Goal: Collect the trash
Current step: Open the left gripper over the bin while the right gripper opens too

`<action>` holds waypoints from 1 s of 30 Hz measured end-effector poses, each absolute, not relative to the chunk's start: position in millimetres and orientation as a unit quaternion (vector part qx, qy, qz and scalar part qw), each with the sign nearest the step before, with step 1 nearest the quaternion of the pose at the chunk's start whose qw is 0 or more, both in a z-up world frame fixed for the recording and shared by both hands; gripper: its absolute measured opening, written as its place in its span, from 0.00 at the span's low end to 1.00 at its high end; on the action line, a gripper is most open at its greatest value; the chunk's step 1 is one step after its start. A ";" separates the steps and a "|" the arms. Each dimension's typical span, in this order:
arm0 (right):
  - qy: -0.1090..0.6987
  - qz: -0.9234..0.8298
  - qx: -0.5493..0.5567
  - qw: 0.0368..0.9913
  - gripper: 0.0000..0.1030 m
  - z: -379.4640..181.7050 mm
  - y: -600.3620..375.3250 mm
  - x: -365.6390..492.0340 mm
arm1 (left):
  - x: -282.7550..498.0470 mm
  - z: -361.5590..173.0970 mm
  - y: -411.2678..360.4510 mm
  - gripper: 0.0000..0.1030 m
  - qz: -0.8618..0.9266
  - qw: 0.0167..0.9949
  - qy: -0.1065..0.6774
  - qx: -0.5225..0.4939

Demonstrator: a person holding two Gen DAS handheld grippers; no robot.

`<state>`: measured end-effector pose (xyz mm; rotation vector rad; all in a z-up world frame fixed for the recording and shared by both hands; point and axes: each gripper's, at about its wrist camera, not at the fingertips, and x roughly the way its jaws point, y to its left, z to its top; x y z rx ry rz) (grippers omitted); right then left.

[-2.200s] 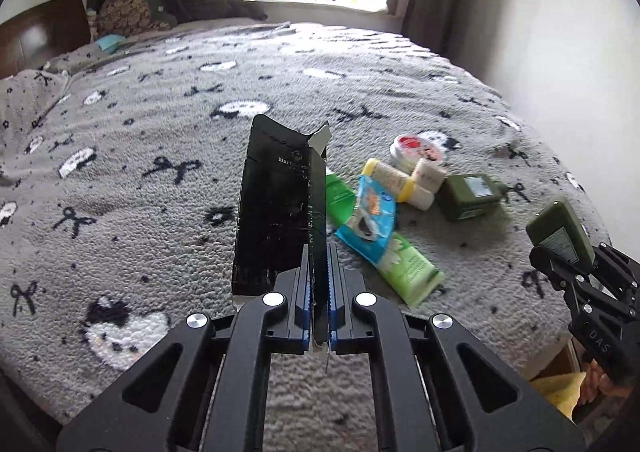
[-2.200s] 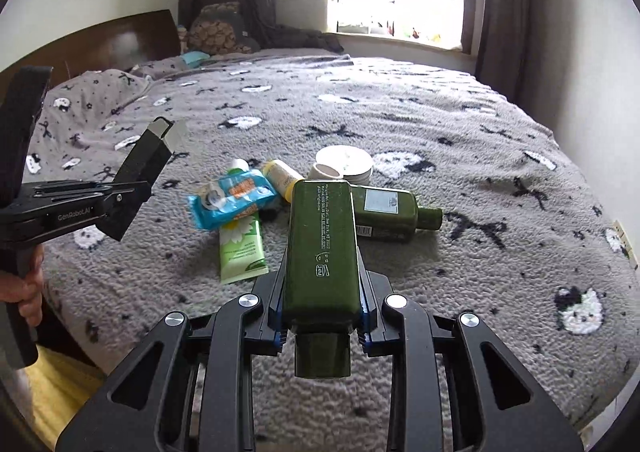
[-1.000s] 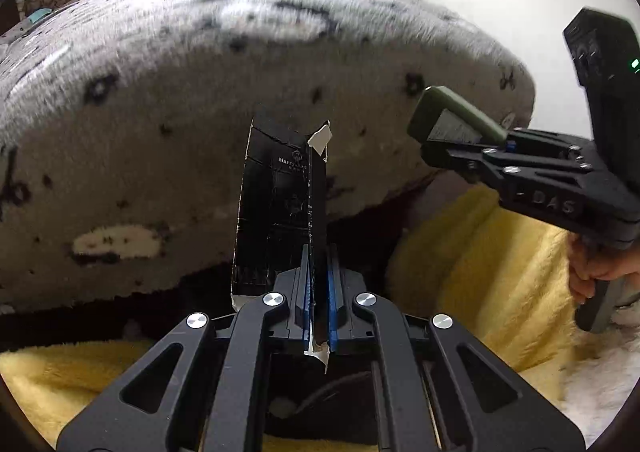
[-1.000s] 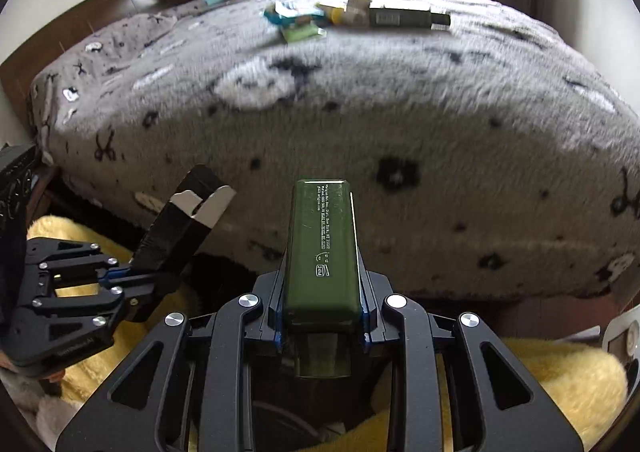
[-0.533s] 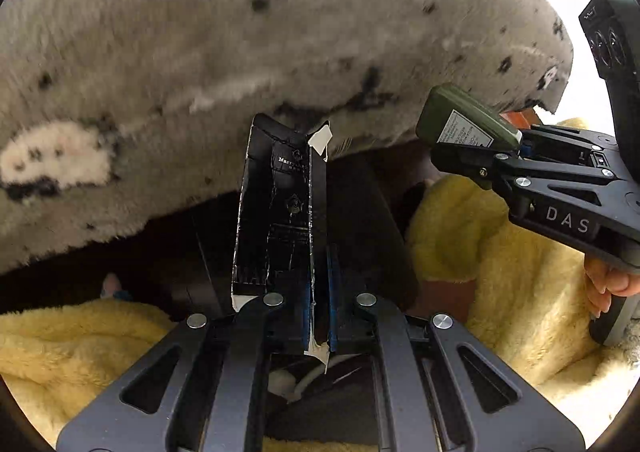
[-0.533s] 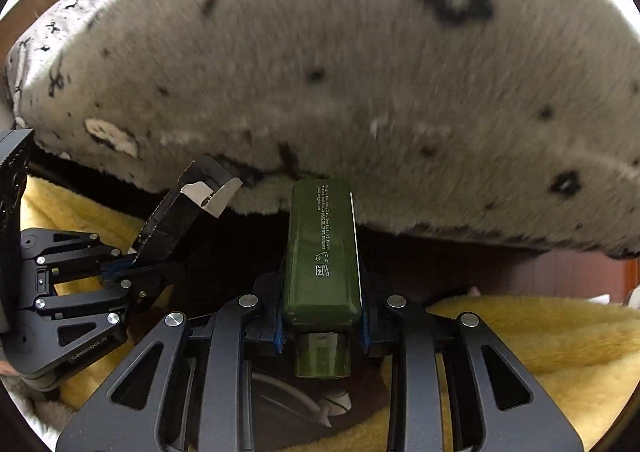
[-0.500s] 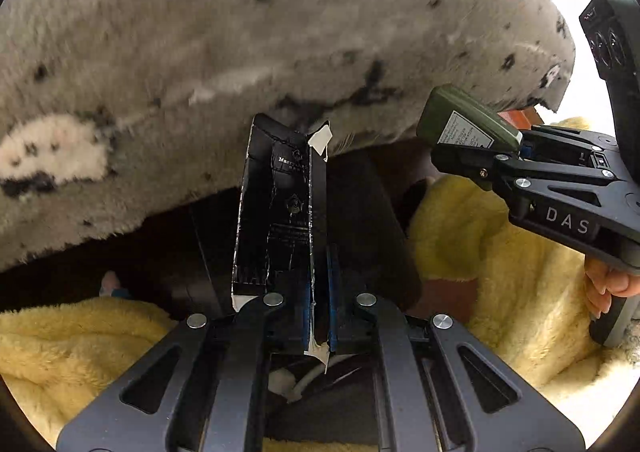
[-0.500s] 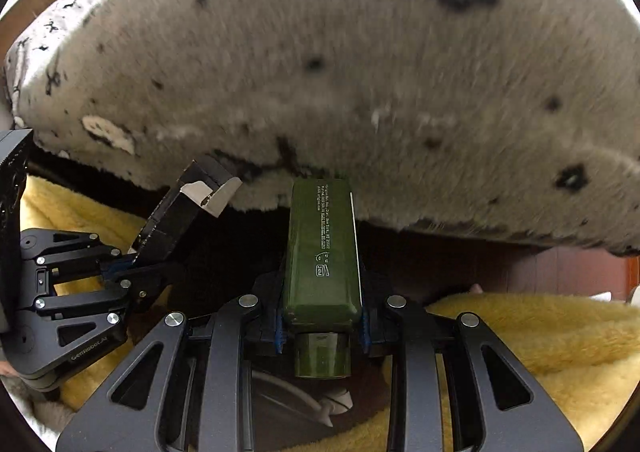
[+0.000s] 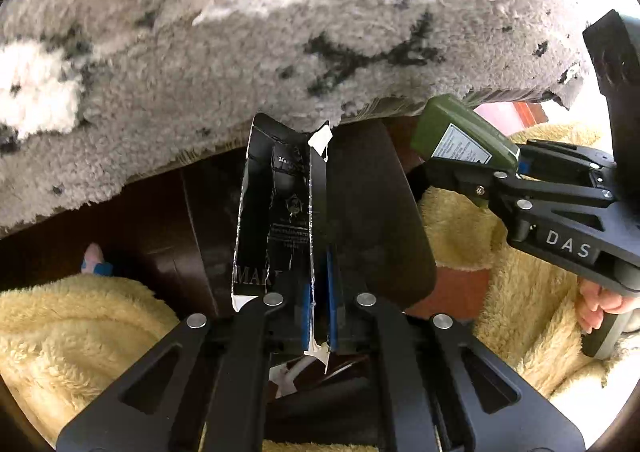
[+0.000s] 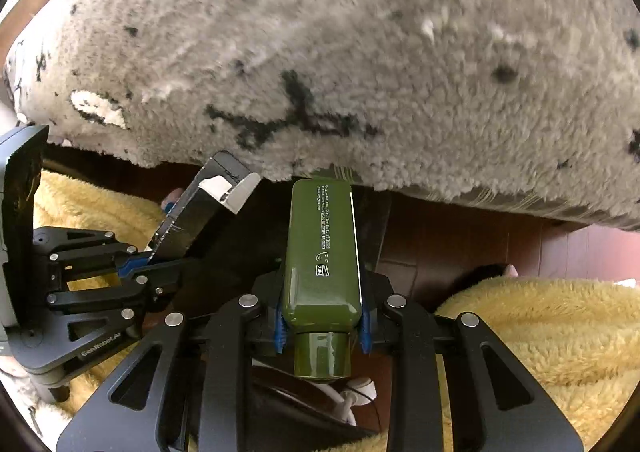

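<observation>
A flattened black carton [image 9: 276,211] with a torn white flap stands upright in my left gripper [image 9: 318,284], whose blue pads are shut on its edge. My right gripper [image 10: 323,316] is shut on a dark green bottle [image 10: 324,252], gripped near its neck with the cap toward the camera. Both grippers point steeply down beside the bed, over a dark round container [image 9: 380,211] with white scraps at its bottom. The left wrist view shows the green bottle [image 9: 460,139] at right in the right gripper [image 9: 516,163]. The right wrist view shows the black carton [image 10: 200,211] at left in the left gripper [image 10: 136,266].
The grey fleece bed blanket [image 9: 280,31] with black bows hangs over the bed edge just above both grippers. Yellow fluffy fabric [image 9: 72,332] lies left and right of the container. A hand [image 9: 600,304] grips the right handle. Dark wood bed frame [image 10: 460,240] runs under the blanket.
Both grippers have sunk below the bed edge and tipped further down. The bed top with its other items has left view; the dark container now fills the space beneath them.
</observation>
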<state>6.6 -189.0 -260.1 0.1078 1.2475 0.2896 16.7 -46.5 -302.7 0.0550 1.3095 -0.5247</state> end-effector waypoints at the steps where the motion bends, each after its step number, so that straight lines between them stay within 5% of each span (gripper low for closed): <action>1: 0.583 0.136 0.051 0.800 0.26 -260.9 -188.8 6.5 | 18.9 -305.1 -45.9 0.05 -0.243 0.759 0.604 0.023; 21: 0.605 0.143 0.067 0.780 0.27 -281.0 -187.8 15.7 | 22.6 -315.7 -40.2 0.13 -0.229 0.745 0.626 0.021; 27: 0.594 0.142 0.079 0.788 0.44 -277.3 -193.7 18.1 | 22.8 -311.6 -35.8 0.26 -0.217 0.753 0.621 0.023; 30: 0.587 0.137 0.083 0.794 0.61 -271.6 -196.7 17.9 | 22.4 -307.8 -33.0 0.36 -0.210 0.757 0.619 0.022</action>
